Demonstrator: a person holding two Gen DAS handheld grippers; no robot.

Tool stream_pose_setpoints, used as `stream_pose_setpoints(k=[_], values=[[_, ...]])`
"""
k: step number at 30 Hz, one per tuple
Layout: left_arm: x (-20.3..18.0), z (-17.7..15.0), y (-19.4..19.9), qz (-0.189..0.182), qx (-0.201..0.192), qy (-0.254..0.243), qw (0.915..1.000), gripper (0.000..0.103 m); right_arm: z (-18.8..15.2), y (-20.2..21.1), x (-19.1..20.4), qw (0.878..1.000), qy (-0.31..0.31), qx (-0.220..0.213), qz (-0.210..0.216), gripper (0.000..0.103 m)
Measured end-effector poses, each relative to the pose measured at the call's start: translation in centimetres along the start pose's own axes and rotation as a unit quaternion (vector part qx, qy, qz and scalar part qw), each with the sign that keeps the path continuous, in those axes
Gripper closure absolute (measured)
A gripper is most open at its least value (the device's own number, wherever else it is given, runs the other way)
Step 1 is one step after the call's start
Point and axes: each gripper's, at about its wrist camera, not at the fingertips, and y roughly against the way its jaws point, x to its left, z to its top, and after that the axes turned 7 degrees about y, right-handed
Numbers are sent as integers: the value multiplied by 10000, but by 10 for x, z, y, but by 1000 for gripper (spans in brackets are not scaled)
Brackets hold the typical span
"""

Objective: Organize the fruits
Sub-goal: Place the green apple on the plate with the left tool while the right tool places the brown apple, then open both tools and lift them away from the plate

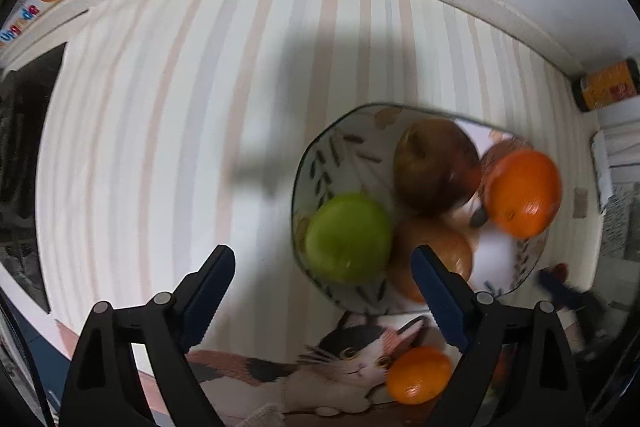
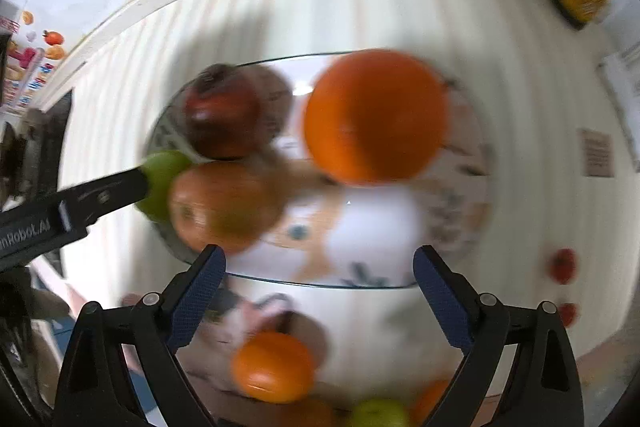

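So both grippers are wide open with nothing in them, the left gripper (image 1: 322, 285) and right gripper (image 2: 320, 285) hanging over the bowl (image 1: 340, 139). Inside sit a green apple (image 1: 348, 239), a brownish-red apple (image 1: 434, 167) and an orange (image 1: 522, 193). Another orange (image 1: 418, 373) lies on the cat-print mat (image 1: 340, 363).

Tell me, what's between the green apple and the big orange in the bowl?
In the left wrist view, a dark reddish-brown apple sits between the green apple and the big orange, all inside the patterned bowl.
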Motion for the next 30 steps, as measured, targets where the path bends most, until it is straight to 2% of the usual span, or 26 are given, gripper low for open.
stream_pose_setpoints(k=[6,13,17,30], values=[[3,-34,11,230,-277,-113,9993,10,-19,24,-20,9993,28,-166,-339,6],[-9,-79,48,347,-752,-296,9961,10,-54,66,-32,9982,101,-445,-385,6],[-16,-103,74,413,-1014,-355,9934,10,-76,104,-36,9969,148,-688,-364,6],[-21,-165,153,166,-1459,-306,9887,10,-139,208,-21,9880,480,-1412,-403,6]])
